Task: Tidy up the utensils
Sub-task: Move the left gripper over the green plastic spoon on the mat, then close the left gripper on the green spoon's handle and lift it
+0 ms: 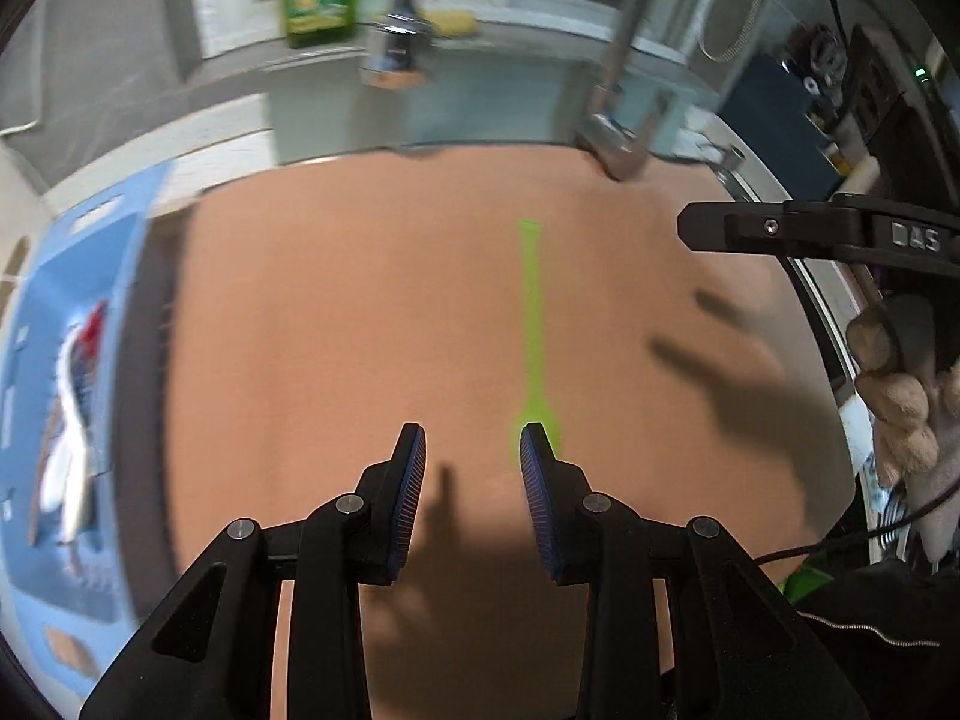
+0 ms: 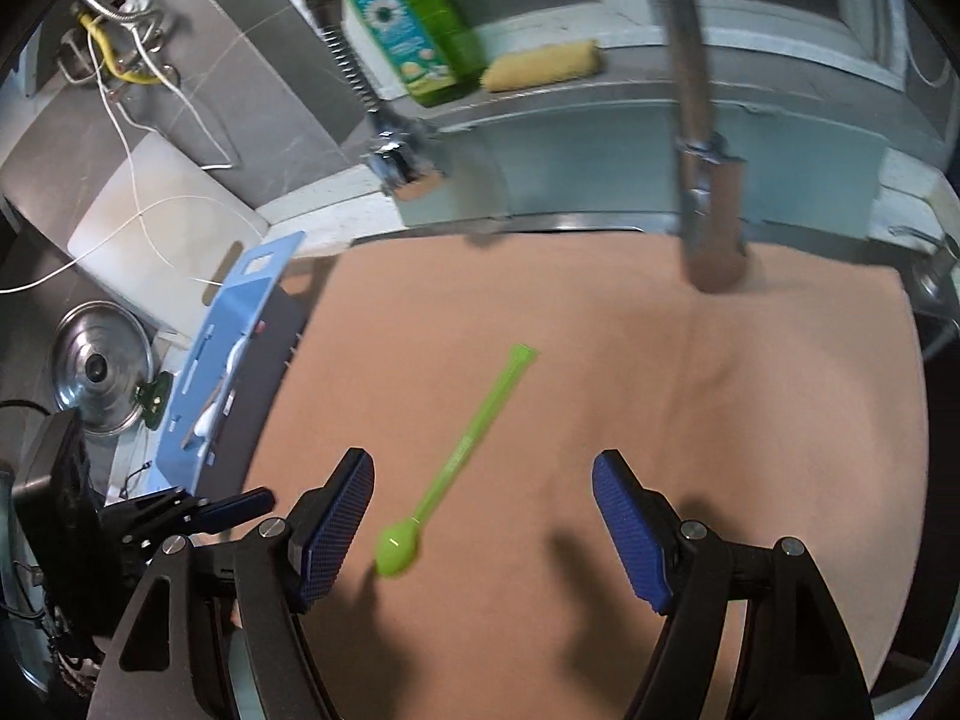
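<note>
A lime green plastic spoon point(image 1: 531, 324) lies on the tan mat point(image 1: 360, 300), handle pointing away; it also shows in the right wrist view point(image 2: 462, 456), bowl towards me. My left gripper point(image 1: 473, 456) is open and empty, its right finger over the spoon's bowl. My right gripper point(image 2: 483, 534) is open wide and empty, with the spoon's bowl between its fingers; it also shows from the side in the left wrist view point(image 1: 690, 225). A blue utensil tray point(image 1: 78, 372) holding white and red utensils stands at the mat's left edge, also in the right wrist view point(image 2: 222, 360).
A metal tap point(image 2: 702, 168) and a spring hose head point(image 2: 396, 150) hang over the far side of the mat. A green soap bottle point(image 2: 414, 24) and yellow sponge point(image 2: 543, 66) sit on the ledge. A pot lid point(image 2: 102, 366) and white board point(image 2: 156, 222) lie at the left.
</note>
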